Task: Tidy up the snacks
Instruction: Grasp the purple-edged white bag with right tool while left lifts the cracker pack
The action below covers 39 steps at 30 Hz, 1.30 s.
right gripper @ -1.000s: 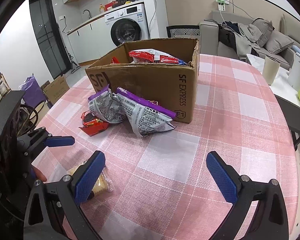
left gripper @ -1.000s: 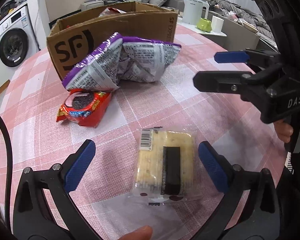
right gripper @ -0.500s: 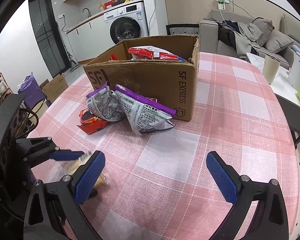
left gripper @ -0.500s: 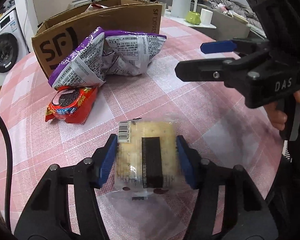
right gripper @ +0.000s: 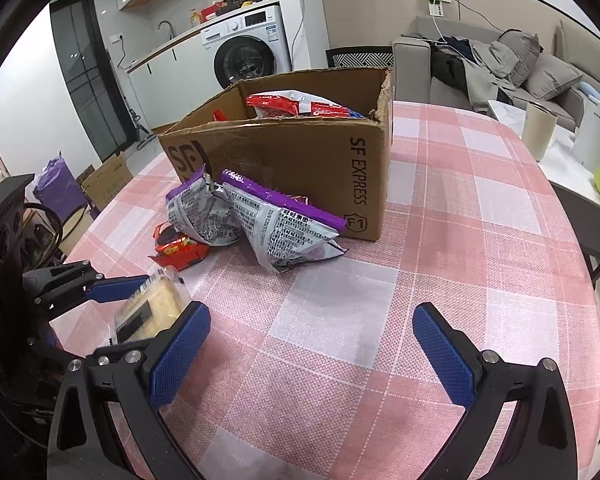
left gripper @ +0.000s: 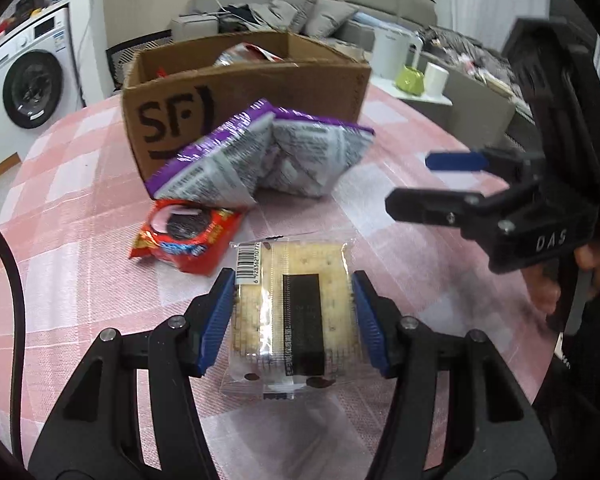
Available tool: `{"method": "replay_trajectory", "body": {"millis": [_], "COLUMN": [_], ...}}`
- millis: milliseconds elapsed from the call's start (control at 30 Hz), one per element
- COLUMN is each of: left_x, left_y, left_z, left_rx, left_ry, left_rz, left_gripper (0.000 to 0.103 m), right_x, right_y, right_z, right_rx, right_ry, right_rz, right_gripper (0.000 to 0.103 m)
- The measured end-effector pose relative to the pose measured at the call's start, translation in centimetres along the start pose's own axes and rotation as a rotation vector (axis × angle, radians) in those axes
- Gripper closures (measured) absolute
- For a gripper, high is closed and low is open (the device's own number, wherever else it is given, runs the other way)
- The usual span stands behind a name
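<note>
Clear plastic wraps the cracker pack point(left gripper: 296, 316), a pale square block with a black label strip and a barcode at its top left corner, and it sits clamped between the 2 blue pads of the left gripper point(left gripper: 294, 320), one pad pressed to each side; whether it is raised off the pink checked tablecloth point(right gripper: 460, 240) cannot be told. Just beyond it lies a red cookie packet point(left gripper: 188, 236) flat on the cloth, partly tucked under 2 purple and silver snack bags point(left gripper: 268, 160) that lean against the front wall of the cardboard box point(right gripper: 300, 168). Inside the box, red and white packets point(right gripper: 296, 106) show above the rim. The right gripper point(right gripper: 312, 352) is off to the right of the pack with its jaws spread wide and nothing between them. Behind the table stand a washing machine point(right gripper: 244, 56) and a grey sofa point(right gripper: 540, 76).
</note>
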State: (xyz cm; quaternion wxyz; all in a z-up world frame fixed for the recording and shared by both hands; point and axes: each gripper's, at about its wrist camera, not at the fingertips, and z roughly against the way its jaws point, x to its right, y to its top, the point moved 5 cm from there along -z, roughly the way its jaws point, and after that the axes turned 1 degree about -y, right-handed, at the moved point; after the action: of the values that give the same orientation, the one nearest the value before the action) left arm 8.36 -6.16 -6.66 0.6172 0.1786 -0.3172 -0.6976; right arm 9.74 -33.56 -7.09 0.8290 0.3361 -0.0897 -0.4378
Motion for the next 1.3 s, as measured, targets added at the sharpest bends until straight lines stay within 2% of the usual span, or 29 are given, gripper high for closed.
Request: {"method": "replay_trajectory", "body": {"millis": [433,733,967,1033,1200,1300], "left_x": [-1.6,-3.4,-4.3,-4.2,-4.3,-4.3], "left_y": [1.2,1.7,1.9,1.9,1.9,1.9], "left_z": [1.8,3.8,4.4,4.5,4.5,4.5], "left_rx": [0.065,0.104,0.115,0.117,0.118,0.118], "left_ry": [0.033,0.049,0.061,0.066,0.068,0.068], "left_rz": [0.042,0.085,0.111,0.111,0.115,0.116], "left_gripper": [0.048,0.048,0.048,0.048,0.048,0.048], "right_x": [-0.9,-1.5,-3.0,-3.3,-3.2,-2.5], "right_y": [1.3,2.5,3.8,4.1,4.7,5.0], "right_z": [-2.3,-4.9,-6.2,-6.5,-7.3,-7.3], "right_rx": [0.013,-0.004,0.011,0.01,0.006,0.021], "right_ry": [0.029,-0.007,-0.077,-0.088,-0.081,-0.084], "right_rz": [-0.066,-0.058,-0.005,-0.005,-0.039,-0.056], "right_gripper": [0.0,0.001,0.004,0.007,0.029,0.038]}}
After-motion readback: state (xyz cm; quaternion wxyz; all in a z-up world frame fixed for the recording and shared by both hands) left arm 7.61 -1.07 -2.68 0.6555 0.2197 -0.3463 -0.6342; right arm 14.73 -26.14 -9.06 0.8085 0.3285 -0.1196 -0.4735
